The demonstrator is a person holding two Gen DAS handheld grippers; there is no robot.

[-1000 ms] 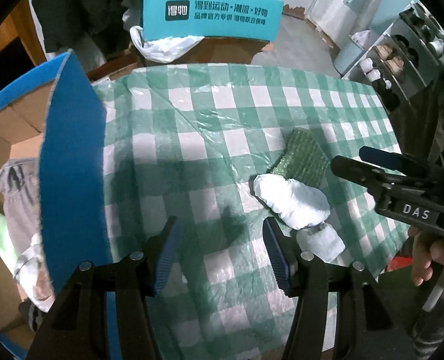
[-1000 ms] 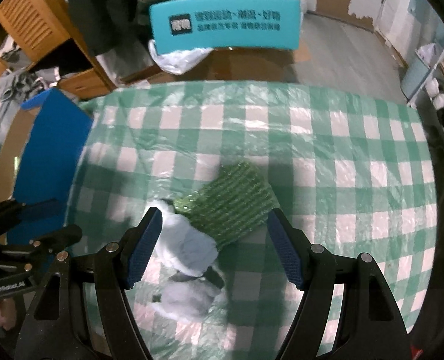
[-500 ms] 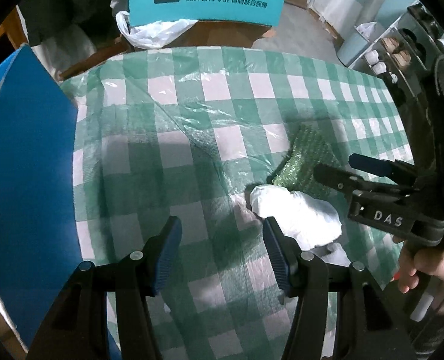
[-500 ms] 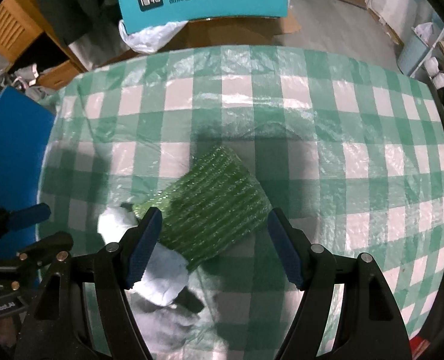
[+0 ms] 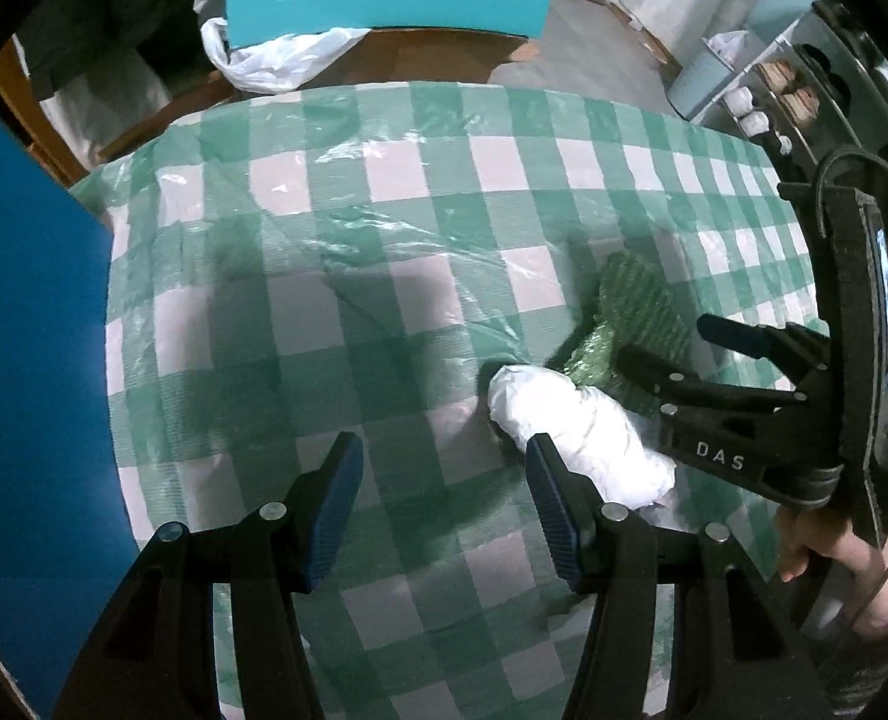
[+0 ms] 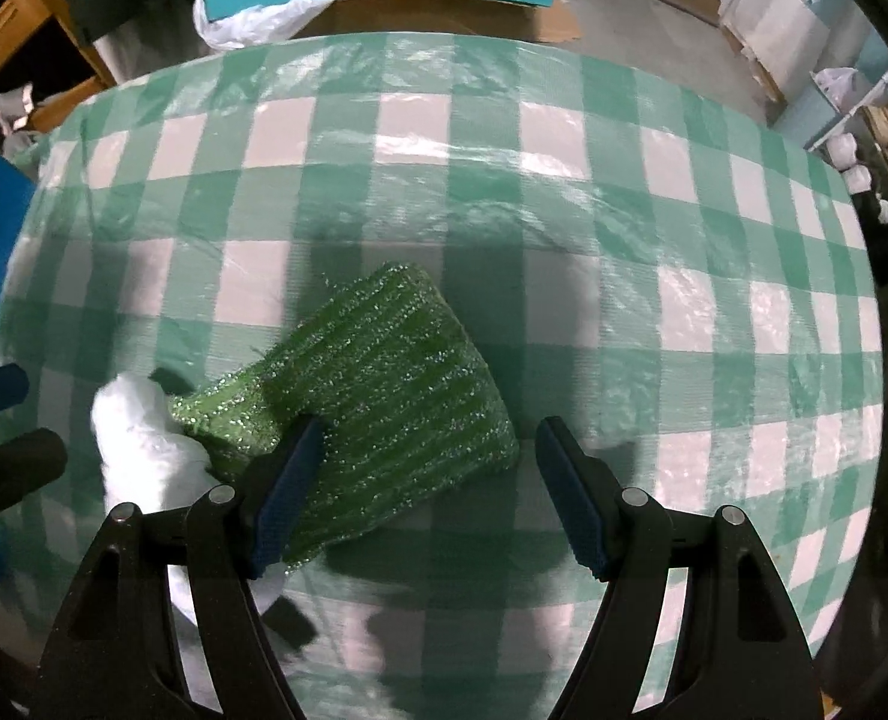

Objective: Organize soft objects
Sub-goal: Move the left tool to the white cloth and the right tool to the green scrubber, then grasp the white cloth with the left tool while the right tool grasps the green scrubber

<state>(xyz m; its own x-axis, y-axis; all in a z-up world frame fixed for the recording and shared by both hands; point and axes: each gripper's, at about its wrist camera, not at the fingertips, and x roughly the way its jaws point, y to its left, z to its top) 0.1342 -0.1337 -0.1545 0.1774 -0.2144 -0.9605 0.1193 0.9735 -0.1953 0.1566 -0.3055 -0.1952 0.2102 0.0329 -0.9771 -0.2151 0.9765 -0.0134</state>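
The green pad [image 6: 384, 402] lies on the checked cloth [image 6: 564, 228], its long axis slanting from upper right to lower left. The right gripper [image 6: 429, 504] hangs wide, empty, astride its near end, so it is nearer. The left gripper [image 5: 444, 498], also wide and empty, has the white bundle [image 5: 570, 420] just beside its right finger.

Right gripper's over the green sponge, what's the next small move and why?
Probably lower the right gripper a little further, then close. Its jaws are open with the green sponge between them but not pinched, and the sponge lies flat on the checked tablecloth.
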